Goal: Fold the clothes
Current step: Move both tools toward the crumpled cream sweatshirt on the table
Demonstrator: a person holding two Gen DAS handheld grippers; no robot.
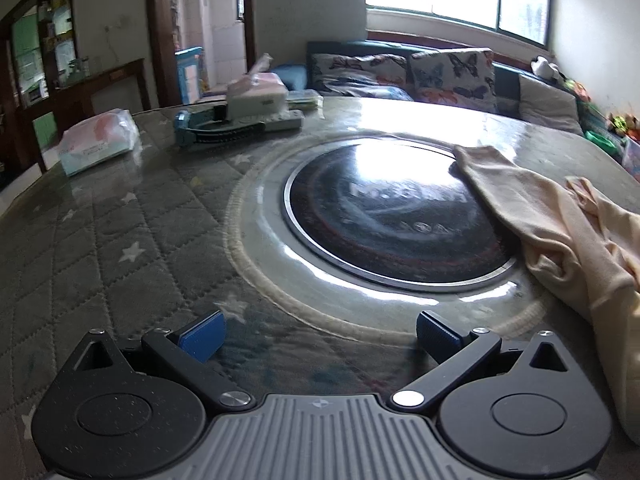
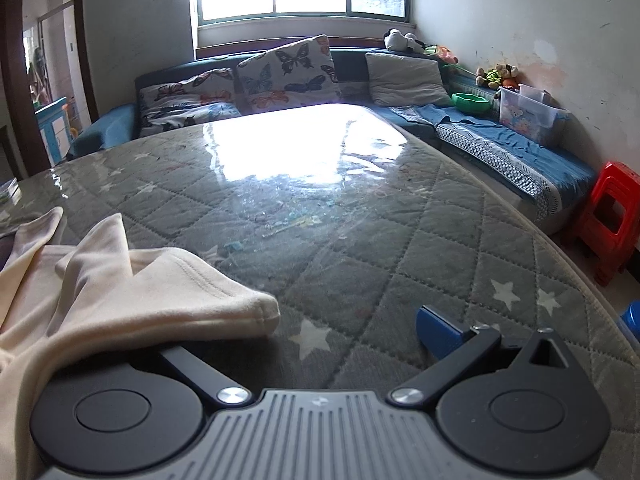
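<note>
The cream garment (image 1: 560, 240) lies rumpled on the bench (image 1: 120, 240), partly over its dark round inset (image 1: 392, 216). Both grippers, left (image 1: 320, 338) and right (image 2: 276, 332), spread their fingers wide, holding nothing. Cloth drapes over the right gripper's left finger; closing risks snagging a stray layer.

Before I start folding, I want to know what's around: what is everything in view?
Cream knit garment: one, crumpled, table's right side, draped over the right gripper's left finger.
Dark round inset plate: one, table centre.
Grey quilted star-print table cover: one, under glossy film.
White tissue pack: one, far left.
Grey remote control: one, far edge.
Butterfly-print cushions: two, sofa.
Red plastic stool: one, floor.
Left gripper: open, empty.
Right gripper: open.
</note>
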